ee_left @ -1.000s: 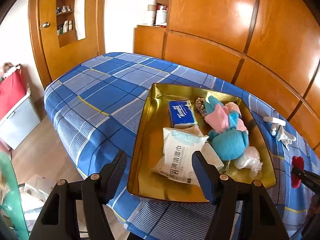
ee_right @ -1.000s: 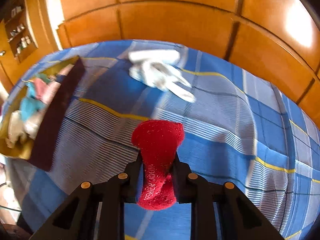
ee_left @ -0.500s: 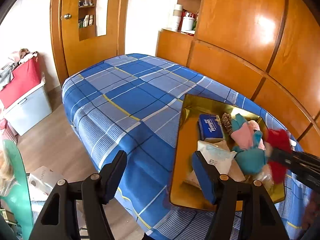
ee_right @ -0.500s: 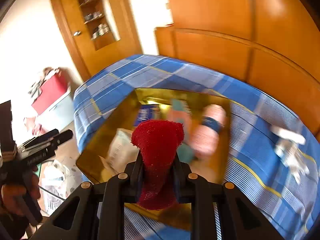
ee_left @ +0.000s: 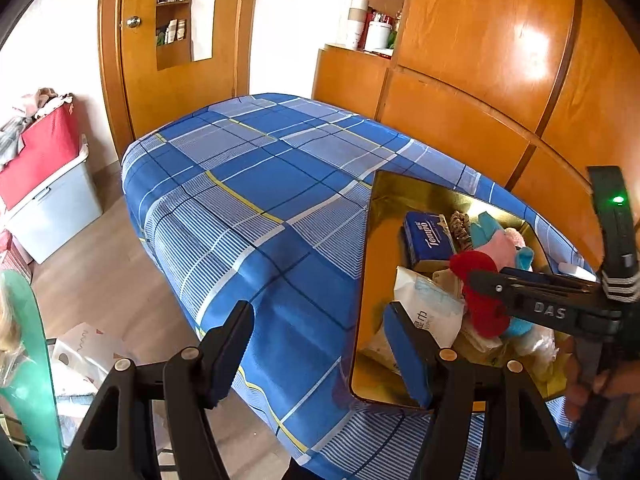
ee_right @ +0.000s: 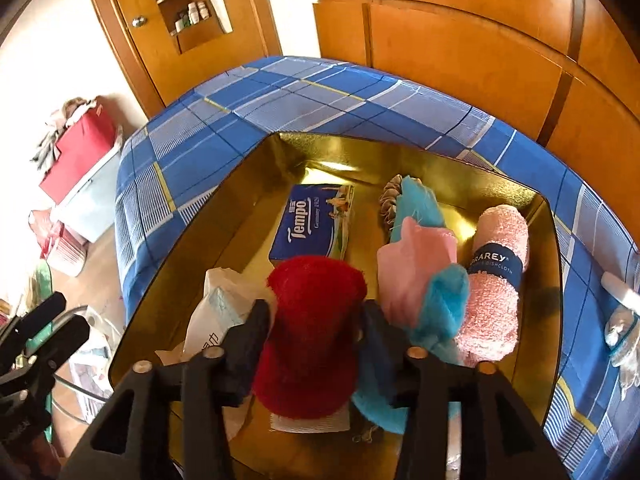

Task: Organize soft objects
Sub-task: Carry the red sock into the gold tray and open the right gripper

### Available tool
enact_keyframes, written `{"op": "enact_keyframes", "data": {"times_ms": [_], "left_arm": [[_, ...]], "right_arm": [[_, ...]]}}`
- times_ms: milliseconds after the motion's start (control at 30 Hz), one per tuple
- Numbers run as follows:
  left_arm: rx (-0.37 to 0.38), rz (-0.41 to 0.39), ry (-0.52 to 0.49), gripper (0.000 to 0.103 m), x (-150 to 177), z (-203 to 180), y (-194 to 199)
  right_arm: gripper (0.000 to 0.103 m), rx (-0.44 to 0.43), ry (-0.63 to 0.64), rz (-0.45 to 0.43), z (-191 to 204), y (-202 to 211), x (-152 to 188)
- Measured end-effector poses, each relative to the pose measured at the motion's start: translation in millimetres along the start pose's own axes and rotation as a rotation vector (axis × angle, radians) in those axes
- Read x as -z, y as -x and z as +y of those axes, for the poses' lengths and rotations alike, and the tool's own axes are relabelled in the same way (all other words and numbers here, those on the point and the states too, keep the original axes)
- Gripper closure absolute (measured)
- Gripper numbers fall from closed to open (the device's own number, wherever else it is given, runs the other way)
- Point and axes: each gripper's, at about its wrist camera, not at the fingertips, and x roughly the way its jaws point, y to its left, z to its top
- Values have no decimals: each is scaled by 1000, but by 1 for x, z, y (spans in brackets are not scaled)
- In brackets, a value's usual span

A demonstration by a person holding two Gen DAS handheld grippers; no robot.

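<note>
My right gripper (ee_right: 314, 322) is shut on a red fuzzy cloth (ee_right: 314, 328) and holds it over the gold tray (ee_right: 256, 184). The cloth also shows in the left wrist view (ee_left: 478, 292), above the tray (ee_left: 366, 280). In the tray lie a blue Tempo tissue pack (ee_right: 314, 222), a white wipes pack (ee_right: 218, 320), a pink and blue cloth (ee_right: 424, 268) and a rolled pink dishcloth (ee_right: 494, 280). My left gripper (ee_left: 320, 336) is open and empty at the near edge of the bed, left of the tray.
The tray sits on a bed with a blue plaid cover (ee_left: 256, 200). A white soft item (ee_right: 622, 320) lies on the cover right of the tray. Wooden panels (ee_left: 480, 80) stand behind. A red and grey box (ee_left: 44, 184) stands on the floor at left.
My right gripper has carried the red cloth from the bed cover leftward to over the tray. My left gripper has drawn back and to the left and stays open.
</note>
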Motion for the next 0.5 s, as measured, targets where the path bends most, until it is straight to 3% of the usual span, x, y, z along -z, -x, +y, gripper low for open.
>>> {"op": "enact_keyframes", "data": {"times_ms": [267, 500], "left_arm": [[11, -18, -45, 35, 1, -14, 9], [35, -33, -111, 35, 3, -37, 18]], "right_arm": [[46, -19, -54, -134, -15, 50, 14], [46, 54, -112, -206, -49, 91, 48]]}}
